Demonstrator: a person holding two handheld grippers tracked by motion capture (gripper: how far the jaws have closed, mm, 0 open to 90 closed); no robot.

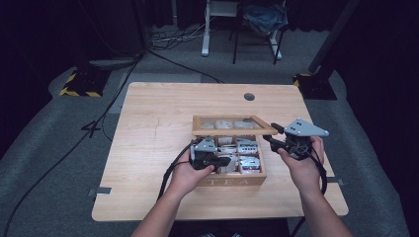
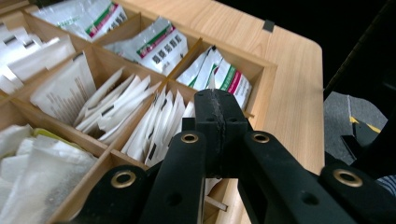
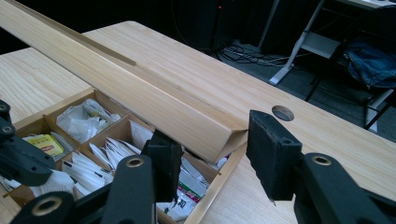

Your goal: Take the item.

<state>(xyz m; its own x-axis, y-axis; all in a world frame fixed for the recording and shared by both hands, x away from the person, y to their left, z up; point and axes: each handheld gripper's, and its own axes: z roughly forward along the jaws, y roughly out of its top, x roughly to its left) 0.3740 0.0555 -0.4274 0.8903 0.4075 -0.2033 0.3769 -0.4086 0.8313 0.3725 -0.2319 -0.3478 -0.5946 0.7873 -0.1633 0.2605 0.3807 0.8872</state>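
Note:
A wooden tea box (image 1: 232, 180) marked TEA sits on the table, its glass-paned lid (image 1: 232, 132) raised. My right gripper (image 1: 272, 134) is shut on the lid's right front corner, holding it up. In the right gripper view the lid (image 3: 154, 93) slants between the two jaws of the right gripper (image 3: 215, 149). My left gripper (image 1: 225, 160) reaches down into the box. In its own view the left gripper (image 2: 217, 109) is shut, jaws pressed together over a compartment of white sachets (image 2: 154, 121). Whether a sachet is pinched I cannot tell. Green-and-red labelled sachets (image 2: 224, 74) fill the compartment beyond.
The box's compartments hold several sachets, among them a yellow tea bag (image 3: 42, 142). A round cable hole (image 1: 249, 97) sits at the table's far side. Bare wood table (image 1: 148, 138) lies left of the box. Cables and desk legs (image 1: 205, 29) stand on the floor beyond.

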